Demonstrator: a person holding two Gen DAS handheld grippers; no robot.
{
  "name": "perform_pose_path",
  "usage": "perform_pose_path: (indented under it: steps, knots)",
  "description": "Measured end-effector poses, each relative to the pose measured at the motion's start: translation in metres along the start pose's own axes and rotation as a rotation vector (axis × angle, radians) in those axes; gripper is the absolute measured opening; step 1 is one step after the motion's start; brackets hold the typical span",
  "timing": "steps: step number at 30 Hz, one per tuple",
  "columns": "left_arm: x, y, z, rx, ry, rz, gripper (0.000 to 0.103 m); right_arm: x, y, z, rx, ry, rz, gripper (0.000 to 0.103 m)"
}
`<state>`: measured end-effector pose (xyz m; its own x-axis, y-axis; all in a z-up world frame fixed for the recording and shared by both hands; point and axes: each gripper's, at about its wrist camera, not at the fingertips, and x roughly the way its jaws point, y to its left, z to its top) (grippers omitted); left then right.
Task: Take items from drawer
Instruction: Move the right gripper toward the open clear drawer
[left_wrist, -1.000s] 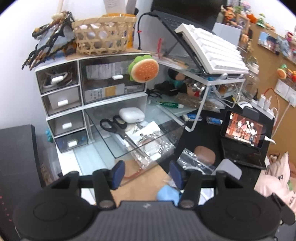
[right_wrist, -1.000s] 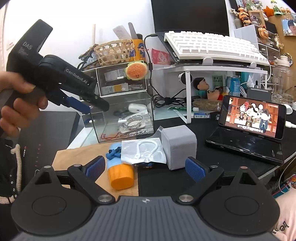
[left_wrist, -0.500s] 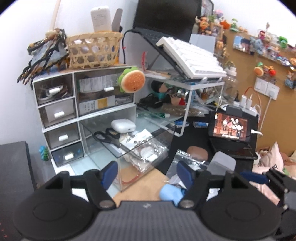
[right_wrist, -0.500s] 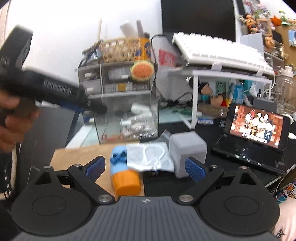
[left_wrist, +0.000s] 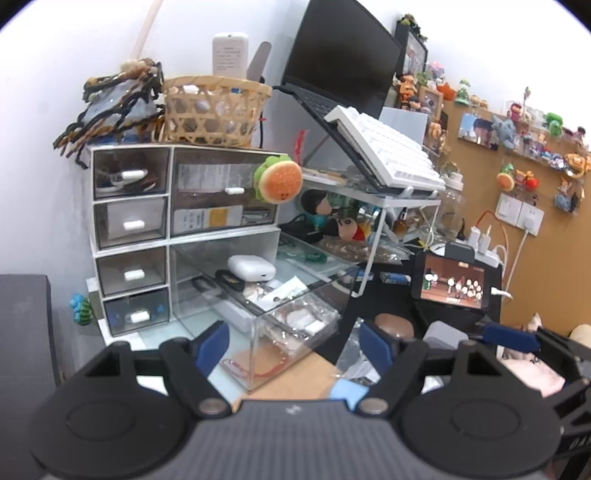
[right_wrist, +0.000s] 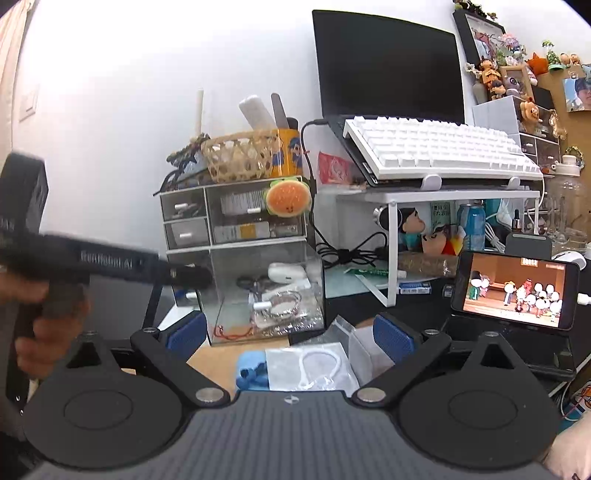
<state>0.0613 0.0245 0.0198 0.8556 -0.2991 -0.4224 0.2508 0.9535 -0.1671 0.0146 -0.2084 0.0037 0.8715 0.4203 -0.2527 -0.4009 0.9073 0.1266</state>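
A clear drawer (left_wrist: 258, 295) is pulled out of the white drawer unit (left_wrist: 129, 236). It holds a white earbud case (left_wrist: 251, 266), black scissors (left_wrist: 221, 280), packets and a red cord. My left gripper (left_wrist: 293, 349) is open and empty, just in front of the drawer. My right gripper (right_wrist: 288, 332) is open and empty, above a clear packet with a white ring (right_wrist: 314, 365), a blue item (right_wrist: 251, 373) and a grey box (right_wrist: 365, 350) on the desk. The drawer also shows in the right wrist view (right_wrist: 266, 295), with the left gripper's body (right_wrist: 110, 262) beside it.
A phone (right_wrist: 513, 290) plays a video at the right. A white keyboard (right_wrist: 436, 151) and laptop sit on a white stand. A wicker basket (left_wrist: 214, 110) and burger toy (left_wrist: 279, 182) are on the drawer unit. A black box (left_wrist: 22, 332) stands at the left.
The left gripper pulled back and rose, so the drawer looks farther. The right gripper moved forward and tilted up; the items on the desk now sit under its fingers.
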Motion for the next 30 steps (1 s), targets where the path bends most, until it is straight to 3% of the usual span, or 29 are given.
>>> perform_pose_path:
  steps: [9,19,30]
  knots:
    - [-0.002,0.016,-0.012,-0.002,-0.047,-0.028,0.083,0.012,0.006,0.015,0.006,-0.019,-0.02,0.099]
    - [-0.023,0.03,-0.012,0.043,-0.119,-0.036,0.089,0.04,0.034,0.03,-0.097,0.057,-0.012,0.094]
    - [-0.034,0.052,-0.014,-0.009,-0.104,-0.029,0.092,0.064,0.058,0.046,-0.133,0.117,-0.022,0.089]
